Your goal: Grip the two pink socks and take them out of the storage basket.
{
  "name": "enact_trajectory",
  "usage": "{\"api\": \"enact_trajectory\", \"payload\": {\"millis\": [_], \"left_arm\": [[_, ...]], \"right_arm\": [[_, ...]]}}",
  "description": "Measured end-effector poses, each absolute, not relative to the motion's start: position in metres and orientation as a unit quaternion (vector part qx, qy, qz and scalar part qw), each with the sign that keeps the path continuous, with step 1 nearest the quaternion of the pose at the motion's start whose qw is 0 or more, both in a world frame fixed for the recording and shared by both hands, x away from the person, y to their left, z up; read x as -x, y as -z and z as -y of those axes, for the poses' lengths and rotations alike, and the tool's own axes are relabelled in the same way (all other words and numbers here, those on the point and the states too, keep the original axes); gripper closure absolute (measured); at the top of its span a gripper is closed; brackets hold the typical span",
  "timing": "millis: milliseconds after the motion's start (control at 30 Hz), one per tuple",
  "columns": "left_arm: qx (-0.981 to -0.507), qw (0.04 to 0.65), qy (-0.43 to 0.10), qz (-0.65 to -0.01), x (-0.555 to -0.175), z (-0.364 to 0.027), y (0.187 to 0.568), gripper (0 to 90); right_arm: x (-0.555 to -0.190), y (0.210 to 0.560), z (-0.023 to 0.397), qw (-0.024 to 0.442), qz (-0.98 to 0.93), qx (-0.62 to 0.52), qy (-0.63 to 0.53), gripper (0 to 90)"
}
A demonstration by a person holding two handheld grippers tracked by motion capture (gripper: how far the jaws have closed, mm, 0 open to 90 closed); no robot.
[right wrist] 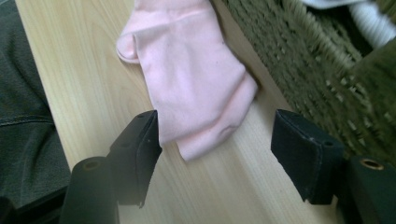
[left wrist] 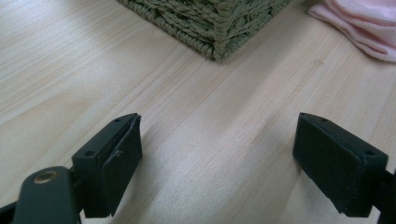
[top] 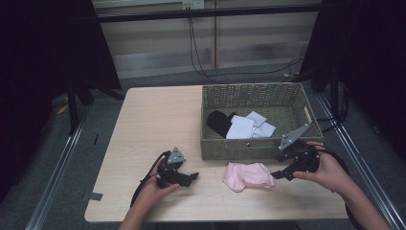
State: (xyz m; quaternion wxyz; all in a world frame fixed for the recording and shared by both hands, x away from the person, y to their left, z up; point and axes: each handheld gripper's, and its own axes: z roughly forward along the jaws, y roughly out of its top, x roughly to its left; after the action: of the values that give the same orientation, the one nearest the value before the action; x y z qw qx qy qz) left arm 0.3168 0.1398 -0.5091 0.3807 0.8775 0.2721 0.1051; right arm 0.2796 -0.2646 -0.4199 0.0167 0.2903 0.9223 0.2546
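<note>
A pink sock lies crumpled on the light wooden counter, just in front of the near wall of a woven green basket and close to the counter's near edge. In the right gripper view the sock stretches away along the basket's side, its nearest end reaching down between the two black jaws.

The right claw sits at the sock's right end, held in the person's right hand. Its jaws are spread wide, one on each side of the sock's end, and the sock touches or overlaps the left-hand jaw in that view; nothing is clamped.

The left claw rests low over the counter to the left of the sock, apart from it, held in the left hand. Its jaws are also spread wide with only bare wood between them; the basket's corner and an edge of the sock lie ahead of it.

Inside the basket lie white folded cloths and a black one beside them.
</note>
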Motion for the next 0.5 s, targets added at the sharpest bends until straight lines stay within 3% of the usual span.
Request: {"api": "enact_trajectory", "payload": {"millis": [500], "left_arm": [[-0.877,0.382,-0.104,-0.273,-0.317,-0.140,0.509,15.2]], "right_arm": [[-0.270,0.460,0.266,0.040,-0.924,-0.286,-0.251,28.7]]}}
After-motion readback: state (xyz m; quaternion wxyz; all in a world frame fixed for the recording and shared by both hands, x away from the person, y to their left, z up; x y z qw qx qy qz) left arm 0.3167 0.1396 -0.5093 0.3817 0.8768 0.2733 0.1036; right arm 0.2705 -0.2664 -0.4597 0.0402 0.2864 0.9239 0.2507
